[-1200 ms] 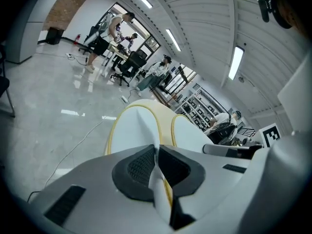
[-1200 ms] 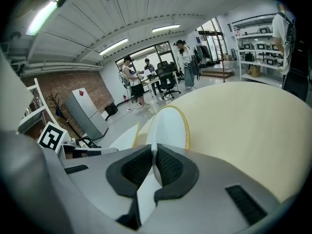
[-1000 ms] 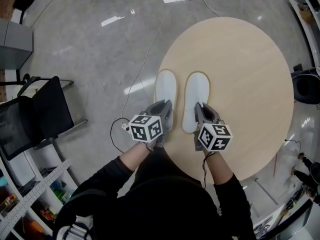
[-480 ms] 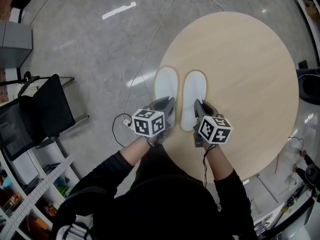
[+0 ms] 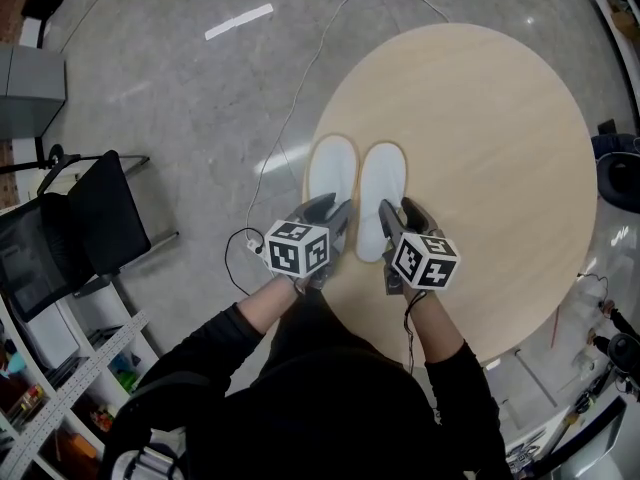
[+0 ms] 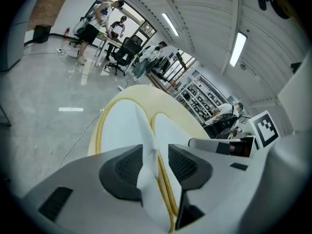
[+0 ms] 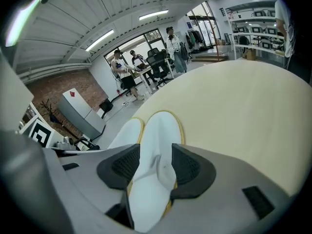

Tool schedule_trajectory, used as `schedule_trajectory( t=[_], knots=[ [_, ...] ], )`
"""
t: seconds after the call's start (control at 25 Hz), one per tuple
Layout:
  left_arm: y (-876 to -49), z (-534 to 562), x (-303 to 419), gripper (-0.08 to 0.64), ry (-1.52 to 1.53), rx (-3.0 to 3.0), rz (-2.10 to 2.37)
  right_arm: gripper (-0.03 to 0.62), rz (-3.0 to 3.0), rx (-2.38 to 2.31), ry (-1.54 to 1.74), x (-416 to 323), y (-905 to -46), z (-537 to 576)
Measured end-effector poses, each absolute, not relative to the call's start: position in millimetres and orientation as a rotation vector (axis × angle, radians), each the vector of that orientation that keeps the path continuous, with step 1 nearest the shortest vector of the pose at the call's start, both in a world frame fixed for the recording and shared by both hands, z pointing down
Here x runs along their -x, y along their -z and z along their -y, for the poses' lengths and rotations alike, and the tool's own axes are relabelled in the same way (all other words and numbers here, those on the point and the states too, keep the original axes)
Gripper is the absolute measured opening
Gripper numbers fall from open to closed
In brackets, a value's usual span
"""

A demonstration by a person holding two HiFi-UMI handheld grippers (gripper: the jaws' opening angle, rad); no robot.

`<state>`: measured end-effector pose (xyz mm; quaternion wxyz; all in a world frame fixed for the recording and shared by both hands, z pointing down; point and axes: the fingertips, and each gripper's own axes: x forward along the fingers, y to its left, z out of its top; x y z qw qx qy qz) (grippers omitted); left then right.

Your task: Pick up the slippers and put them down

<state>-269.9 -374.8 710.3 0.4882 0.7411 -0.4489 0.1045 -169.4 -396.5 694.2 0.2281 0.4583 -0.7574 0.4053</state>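
Two white slippers with yellow rims lie side by side, flat on the round wooden table [image 5: 480,118] near its left edge. My left gripper [image 5: 331,218] sits at the heel of the left slipper [image 5: 330,173]. Its jaws have just been opening; the slipper's thin edge [image 6: 146,155] stands between the pads, with a gap on the right. My right gripper [image 5: 400,218] is at the heel of the right slipper [image 5: 382,183]. Its jaws have also just been opening, and the heel [image 7: 156,160] lies loosely between the wide-spread pads.
Left of the table are a black chair [image 5: 100,218], a grey cabinet [image 5: 30,88] and a shelf unit [image 5: 60,388]. A white cable [image 5: 290,118] runs over the grey floor. People and office chairs [image 6: 122,52] stand far off.
Both grippers sank a little with the slippers, which now rest flat on the table. The fingers of both grippers have spread apart and released their pinch on the heels.
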Motion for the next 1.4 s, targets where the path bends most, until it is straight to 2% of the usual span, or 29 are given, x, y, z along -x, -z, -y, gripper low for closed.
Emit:
schedule_trajectory(
  t=[0.04,0.16,0.92,1.08,1.12,1.2,1.24,1.4],
  knots=[
    [-710.7,373.9,270.7,0.174,-0.264,-1.797,1.105,0.192,2.09,-1.265,-1.118,168.5,-692.4,395.7],
    [-708.3,370.7,274.3,0.207,-0.296,-1.796,1.145,0.192,2.103,-1.268,-1.132,166.1,-684.2,390.9],
    [-622.5,331.3,248.9,0.206,-0.117,-1.84,1.076,0.187,2.211,-1.282,-1.314,162.0,-636.2,329.1],
    [-610.3,306.6,223.2,0.204,-0.142,-1.888,1.001,0.139,2.258,-1.27,-1.33,160.1,-621.9,306.4],
    [-607.3,299.6,214.6,0.195,-0.155,-1.906,0.972,0.12,2.266,-1.271,-1.337,157.2,-619.4,300.0],
    [-598.5,283.8,194.9,0.085,-0.167,-1.944,0.903,0.076,2.269,-1.285,-1.361,146.7,-615.5,284.7],
    [-592.5,275.0,184.1,0.061,-0.168,-1.963,0.868,0.059,2.265,-1.295,-1.381,139.5,-613.5,275.9],
    [-566.0,236.1,138.1,0.023,-0.172,-2.073,0.705,0.024,2.287,-1.321,-1.456,109.3,-600.0,240.1]
  ],
)
